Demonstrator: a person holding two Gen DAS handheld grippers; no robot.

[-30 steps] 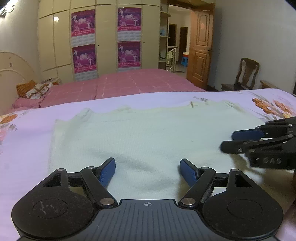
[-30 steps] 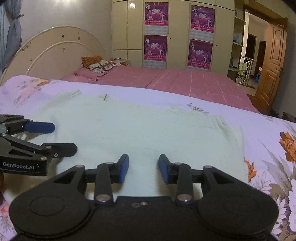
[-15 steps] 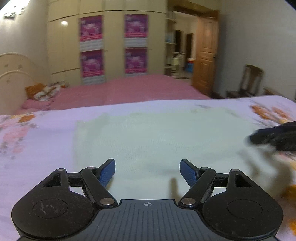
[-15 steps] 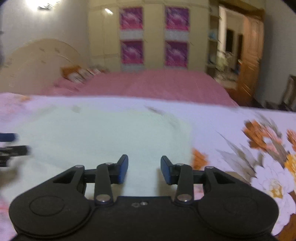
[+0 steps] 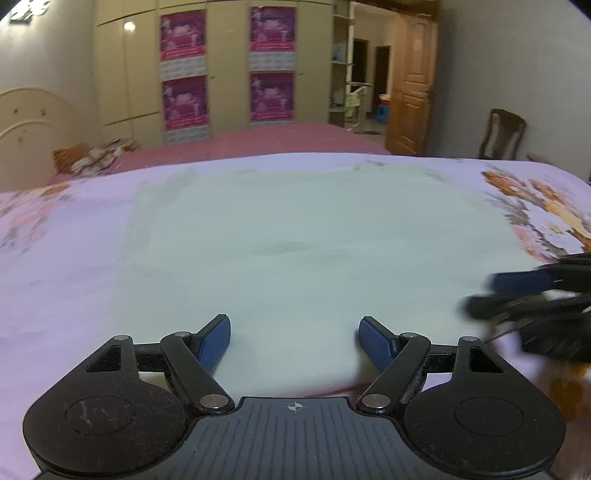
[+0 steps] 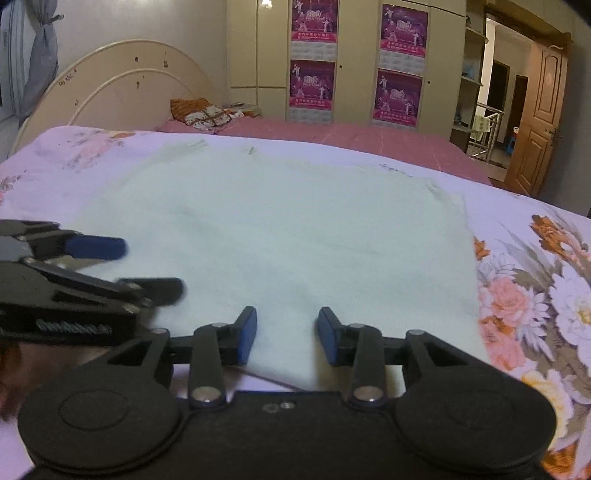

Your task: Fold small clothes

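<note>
Floral bedspread [image 6: 535,280] carries pale green garment [image 5: 295,251], spread flat. Left gripper [image 5: 294,338] spread wide, nothing between pads. Right gripper [image 6: 286,334] partly spread over near hem, pinching nothing.

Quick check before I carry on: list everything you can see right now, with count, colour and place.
garment: one, pale green, spread flat on the near bed
bedspread: one, lilac with orange and pink flowers, under the garment
far bed: one, pink cover, behind the near bed
pillows: a pile, orange and patterned, at the far bed's head
headboard: one, cream, arched, at the left
wardrobe: one, cream, back wall
posters: four, magenta, on the wardrobe doors
door: one, brown wood, open, at the right
chair: one, dark wood, right wall
curtain: one, grey, tied, far left
left gripper: black, blue fingers apart, over the garment's near edge
right gripper: black, blue fingers apart, nothing held
</note>
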